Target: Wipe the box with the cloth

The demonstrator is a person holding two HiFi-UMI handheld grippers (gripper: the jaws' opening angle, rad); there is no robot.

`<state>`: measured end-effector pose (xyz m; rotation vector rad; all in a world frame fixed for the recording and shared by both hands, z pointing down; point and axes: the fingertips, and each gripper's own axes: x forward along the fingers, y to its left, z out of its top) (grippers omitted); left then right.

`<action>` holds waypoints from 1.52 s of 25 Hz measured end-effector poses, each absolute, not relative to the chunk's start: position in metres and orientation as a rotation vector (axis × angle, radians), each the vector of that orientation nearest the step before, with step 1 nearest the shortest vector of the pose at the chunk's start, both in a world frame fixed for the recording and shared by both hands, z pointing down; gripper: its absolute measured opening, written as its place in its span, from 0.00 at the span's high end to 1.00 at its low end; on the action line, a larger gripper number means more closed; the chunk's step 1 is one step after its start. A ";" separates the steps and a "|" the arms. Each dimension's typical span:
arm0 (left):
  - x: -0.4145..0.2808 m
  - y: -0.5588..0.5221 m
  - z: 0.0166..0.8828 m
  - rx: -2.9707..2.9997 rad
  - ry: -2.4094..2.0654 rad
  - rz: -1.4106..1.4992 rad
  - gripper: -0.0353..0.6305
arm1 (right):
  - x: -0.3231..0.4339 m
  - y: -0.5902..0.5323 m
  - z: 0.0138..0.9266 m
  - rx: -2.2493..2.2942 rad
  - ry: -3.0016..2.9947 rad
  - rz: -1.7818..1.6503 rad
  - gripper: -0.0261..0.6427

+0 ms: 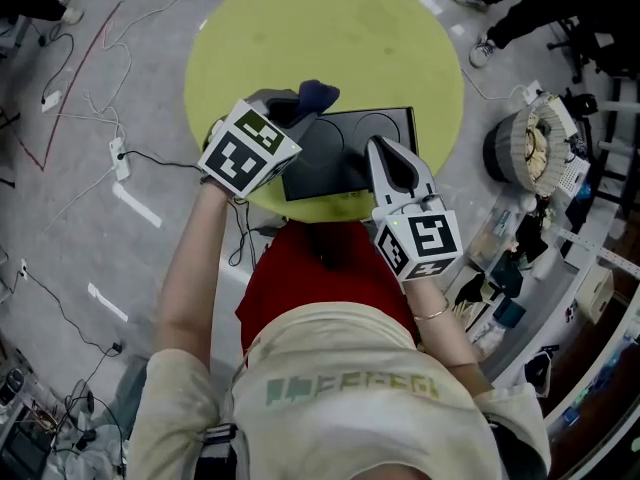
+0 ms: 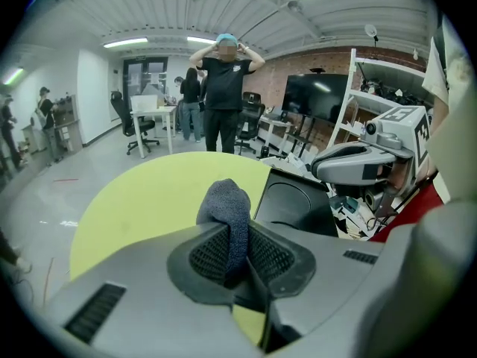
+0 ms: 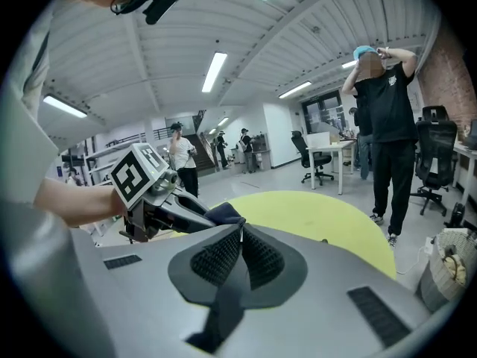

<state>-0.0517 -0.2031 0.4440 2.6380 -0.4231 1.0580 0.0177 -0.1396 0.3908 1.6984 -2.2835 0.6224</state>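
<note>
A flat black box [image 1: 345,153] lies on the round yellow-green table [image 1: 300,28], near its front edge. My left gripper [image 1: 290,108] hovers at the box's left end, shut on a dark blue-grey cloth [image 1: 316,94]. In the left gripper view the cloth [image 2: 227,207] bulges up from between the pads, with the box [image 2: 298,207] just to the right. My right gripper [image 1: 385,153] is over the box's right part, shut with nothing in it. The right gripper view shows its pads [image 3: 257,258] pressed together and the left gripper [image 3: 160,200] with the cloth [image 3: 223,213] beyond.
A round basket [image 1: 530,143] stands on the floor to the right of the table. Cables [image 1: 120,158] trail over the floor at the left. Cluttered shelves [image 1: 520,268] line the right side. A person [image 2: 223,88] stands beyond the table, near desks and office chairs.
</note>
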 end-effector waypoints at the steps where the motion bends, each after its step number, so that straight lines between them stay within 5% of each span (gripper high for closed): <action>1: -0.058 -0.203 0.444 2.635 -0.435 1.051 0.85 | 0.012 -0.139 0.391 1.691 -2.285 0.618 0.90; 19: -0.136 -0.209 0.451 2.420 -0.831 0.719 0.85 | -0.043 -0.112 0.381 1.637 -2.268 0.556 0.90; 38: -0.140 -0.137 0.463 2.234 -1.064 0.579 0.85 | -0.022 -0.073 0.403 1.435 -2.380 0.597 0.90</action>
